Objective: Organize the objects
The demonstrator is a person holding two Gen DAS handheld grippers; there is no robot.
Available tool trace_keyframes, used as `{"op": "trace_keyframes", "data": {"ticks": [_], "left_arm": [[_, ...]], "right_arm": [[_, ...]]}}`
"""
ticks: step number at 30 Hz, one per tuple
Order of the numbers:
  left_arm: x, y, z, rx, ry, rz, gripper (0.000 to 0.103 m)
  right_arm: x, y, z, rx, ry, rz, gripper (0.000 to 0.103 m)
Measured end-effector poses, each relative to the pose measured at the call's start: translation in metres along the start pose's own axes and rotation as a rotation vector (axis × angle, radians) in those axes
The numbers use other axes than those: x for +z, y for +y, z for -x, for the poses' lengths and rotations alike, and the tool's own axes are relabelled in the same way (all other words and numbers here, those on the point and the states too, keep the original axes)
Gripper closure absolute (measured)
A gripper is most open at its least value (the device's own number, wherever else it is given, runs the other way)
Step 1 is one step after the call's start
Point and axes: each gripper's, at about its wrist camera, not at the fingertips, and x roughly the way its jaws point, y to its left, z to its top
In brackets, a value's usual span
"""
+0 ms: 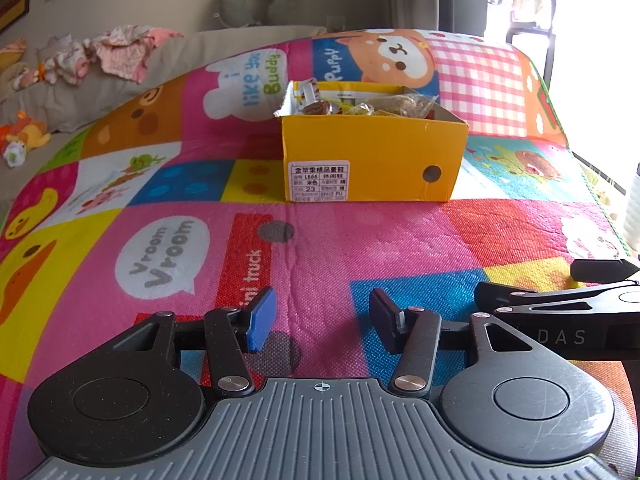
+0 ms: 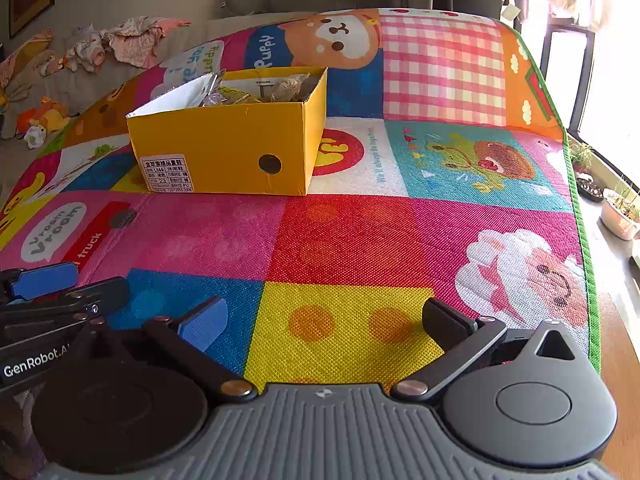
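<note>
A yellow shoe box (image 1: pixel 374 156) stands on the colourful play mat (image 1: pixel 328 240), open at the top, with several wrapped snacks and packets (image 1: pixel 360 106) inside. It also shows in the right wrist view (image 2: pixel 228 148), left of centre. My left gripper (image 1: pixel 322 320) is open and empty, low over the mat, well short of the box. My right gripper (image 2: pixel 324 324) is open wide and empty, over a yellow square of the mat (image 2: pixel 360 236). The right gripper's side shows at the right edge of the left wrist view (image 1: pixel 560 304). The left gripper's side shows at the left edge of the right wrist view (image 2: pixel 52 292).
A sofa with crumpled clothes (image 1: pixel 116 50) and soft toys (image 1: pixel 24 136) lies at the far left. Potted plants (image 2: pixel 620 212) stand on the floor beyond the mat's right edge. A grey neck pillow (image 1: pixel 256 0) rests at the back.
</note>
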Motion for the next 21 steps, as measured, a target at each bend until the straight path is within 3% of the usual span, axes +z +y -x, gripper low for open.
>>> {"op": "trace_keyframes", "data": {"ticks": [21], "left_arm": [[0.0,-0.0011,-0.0005,0.007,0.001,-0.009,0.046]], "right_arm": [[-0.0001,0.0,-0.0001,0.0,0.0,0.0,0.0]]}}
